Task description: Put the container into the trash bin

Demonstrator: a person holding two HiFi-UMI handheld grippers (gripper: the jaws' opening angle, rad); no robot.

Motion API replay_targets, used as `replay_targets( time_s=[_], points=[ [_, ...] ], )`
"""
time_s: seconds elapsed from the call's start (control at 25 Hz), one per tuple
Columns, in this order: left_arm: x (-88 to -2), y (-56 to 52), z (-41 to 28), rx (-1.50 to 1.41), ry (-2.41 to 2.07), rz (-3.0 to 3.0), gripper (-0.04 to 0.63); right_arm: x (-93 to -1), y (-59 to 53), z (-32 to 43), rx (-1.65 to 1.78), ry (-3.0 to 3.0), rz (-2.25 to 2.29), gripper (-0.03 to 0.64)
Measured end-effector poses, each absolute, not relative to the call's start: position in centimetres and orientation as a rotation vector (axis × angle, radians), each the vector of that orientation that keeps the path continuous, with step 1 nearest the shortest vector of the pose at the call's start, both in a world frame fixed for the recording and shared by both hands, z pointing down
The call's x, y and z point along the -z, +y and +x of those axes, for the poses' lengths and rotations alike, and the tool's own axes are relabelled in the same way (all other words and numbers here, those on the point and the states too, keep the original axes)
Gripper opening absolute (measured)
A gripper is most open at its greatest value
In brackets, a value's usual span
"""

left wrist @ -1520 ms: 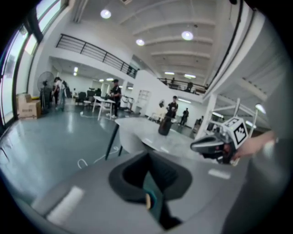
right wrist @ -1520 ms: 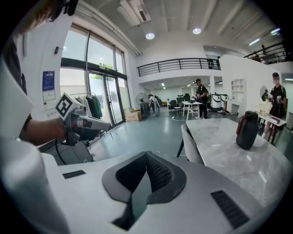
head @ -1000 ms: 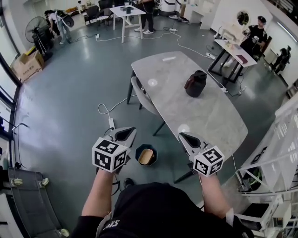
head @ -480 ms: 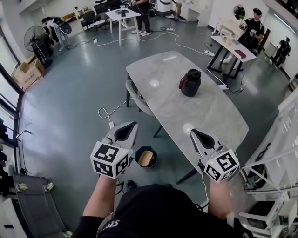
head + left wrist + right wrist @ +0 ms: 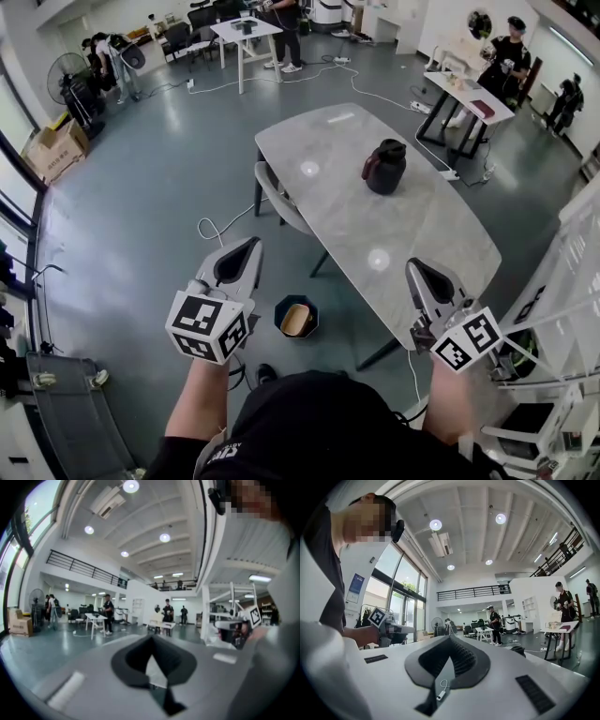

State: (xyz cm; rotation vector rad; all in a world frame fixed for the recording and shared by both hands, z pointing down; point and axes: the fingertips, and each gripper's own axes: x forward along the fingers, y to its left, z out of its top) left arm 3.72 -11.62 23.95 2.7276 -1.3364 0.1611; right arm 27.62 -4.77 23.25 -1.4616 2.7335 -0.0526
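A dark round trash bin point(image 5: 280, 307) stands on the floor beside the table, between my two arms. A tan container point(image 5: 294, 321) lies inside it. My left gripper point(image 5: 251, 244) is held up to the left of and above the bin, jaws together with nothing in them. Over the table's near corner my right gripper point(image 5: 413, 264) is shut and empty too. Both point outward into the room. In the left gripper view the left gripper point(image 5: 151, 637) shows its pads meeting at the tip; the right gripper point(image 5: 450, 638) looks the same in its own view.
A long grey marble table point(image 5: 427, 239) carries a dark jug point(image 5: 384, 167). A grey chair point(image 5: 282, 202) is tucked at its left side. A white cable point(image 5: 212, 225) runs over the floor. A white rack point(image 5: 562, 309) stands at the right. People and desks are at the far end.
Both grippers have risen and spread apart, the left toward the left and the right toward the right over the table corner. The bin and the container in it have not moved.
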Motion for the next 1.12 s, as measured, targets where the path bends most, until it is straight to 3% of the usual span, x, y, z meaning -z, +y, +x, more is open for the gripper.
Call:
replay_targets(
  time_s=[1.12],
  points=[
    [-24.9,-11.5,1.3,-0.161,-1.327,2.694,0.011,-23.6,-5.0,24.7,0.058,2.781,-1.476,-0.009]
  ],
)
